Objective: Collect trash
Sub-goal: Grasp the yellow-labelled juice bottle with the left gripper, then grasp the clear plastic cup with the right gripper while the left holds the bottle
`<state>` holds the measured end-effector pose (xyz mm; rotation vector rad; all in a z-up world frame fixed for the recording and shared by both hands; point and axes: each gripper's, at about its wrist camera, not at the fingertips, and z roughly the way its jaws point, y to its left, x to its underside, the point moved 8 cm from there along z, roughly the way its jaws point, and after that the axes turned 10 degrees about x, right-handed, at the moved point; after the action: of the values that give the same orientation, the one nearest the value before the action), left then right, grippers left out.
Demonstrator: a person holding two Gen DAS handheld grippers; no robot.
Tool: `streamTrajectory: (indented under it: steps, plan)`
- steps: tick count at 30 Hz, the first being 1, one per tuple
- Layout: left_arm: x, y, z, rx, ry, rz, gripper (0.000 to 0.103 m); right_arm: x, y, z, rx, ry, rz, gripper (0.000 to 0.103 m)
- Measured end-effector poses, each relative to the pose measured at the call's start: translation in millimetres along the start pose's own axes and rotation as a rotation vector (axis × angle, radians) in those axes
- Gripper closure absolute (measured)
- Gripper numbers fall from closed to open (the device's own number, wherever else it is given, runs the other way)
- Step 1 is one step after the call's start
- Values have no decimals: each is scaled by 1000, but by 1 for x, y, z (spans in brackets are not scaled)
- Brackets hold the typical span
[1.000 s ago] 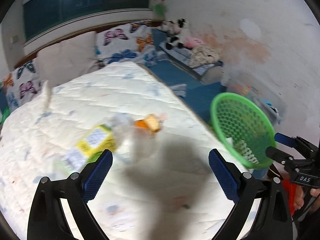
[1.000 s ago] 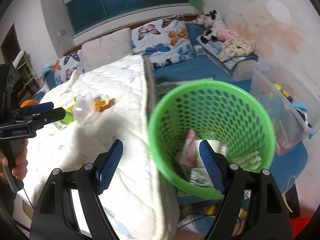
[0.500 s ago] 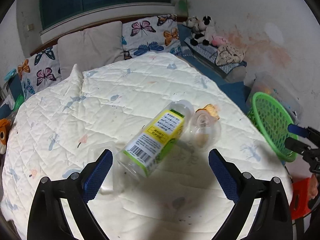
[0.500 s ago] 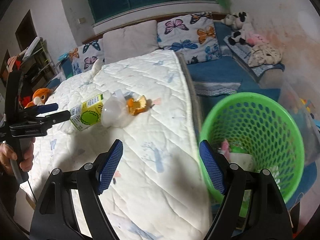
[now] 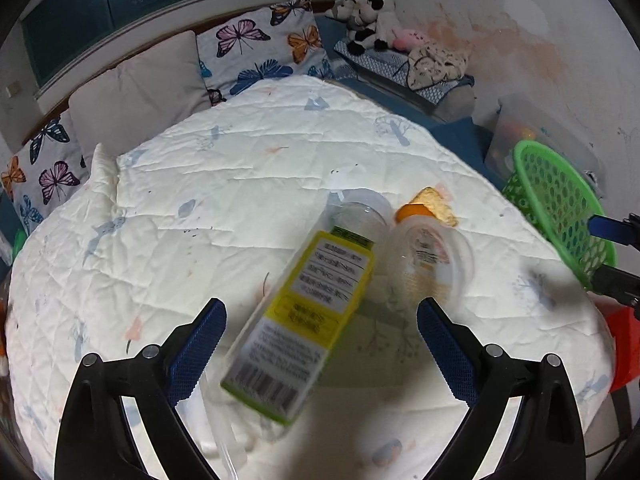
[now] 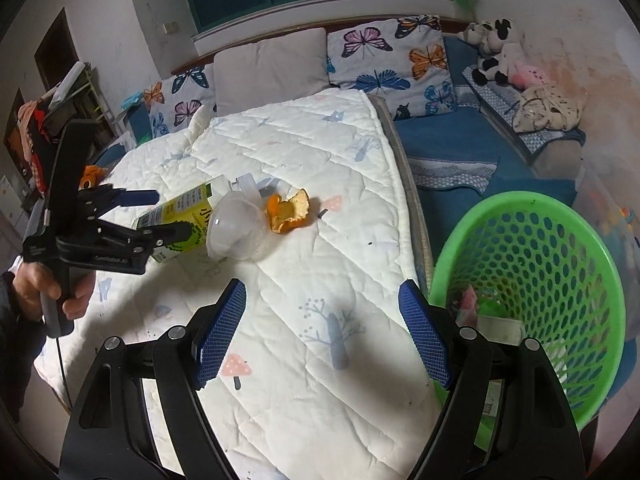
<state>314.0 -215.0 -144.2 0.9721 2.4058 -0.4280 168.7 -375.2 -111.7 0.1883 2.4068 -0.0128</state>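
Note:
A clear plastic bottle (image 5: 304, 320) with a yellow-green label lies on the white quilted mattress (image 5: 240, 184). A clear plastic cup (image 5: 432, 256) lies on its side against the bottle, and an orange peel (image 5: 428, 208) sits just beyond it. My left gripper (image 5: 320, 308) is open and low over the bottle, one finger on each side and neither pad touching. The right wrist view shows the same bottle (image 6: 180, 212), cup (image 6: 236, 232) and peel (image 6: 288, 210), with the left gripper (image 6: 172, 214) astride the bottle. My right gripper (image 6: 322, 292) hangs open and empty over the mattress's right edge, beside the green mesh basket (image 6: 560, 248).
The basket stands on the floor off the mattress's right edge, with wrappers inside. Butterfly pillows (image 6: 384, 60) and a grey cushion (image 6: 272, 68) line the far end. Stuffed toys (image 6: 496, 52) lie on a blue mat, and a clear storage box (image 5: 536, 136) sits behind the basket.
My left gripper has come down and forward, so the bottle now lies between its fingers. The right wrist view has swung from above the basket leftwards over the mattress.

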Motion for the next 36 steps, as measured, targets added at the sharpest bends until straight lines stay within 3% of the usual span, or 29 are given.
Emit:
streamTrajectory:
  steps: [2,5,9,13,15,18,31,36]
  plan:
    - [-3,0,5,4,5,17,11,0,0,2,-1,4,-3,24]
    - [-7,-2,13,29,29,37,22,0,2,6,-2,11,-7,24]
    - [-9,-3,23,72,55,34,23,-1,5,10,-7,18,-18,24]
    - [-10,-4,33,86,72,33,31,-2,8,14,-12,24,-32,24]
    - [-9,-4,35,85,72,34,42,-3,11,16,-21,25,-41,24]
    - [-8,-3,33,84,61,24,49,-4,16,20,-38,28,-52,24]
    - [14,11,-8,70,-20,-110,56,-11,52,38,-118,54,-74,25]
    - [19,13,-32,88,-74,-135,56,-21,69,48,-173,71,-41,32]
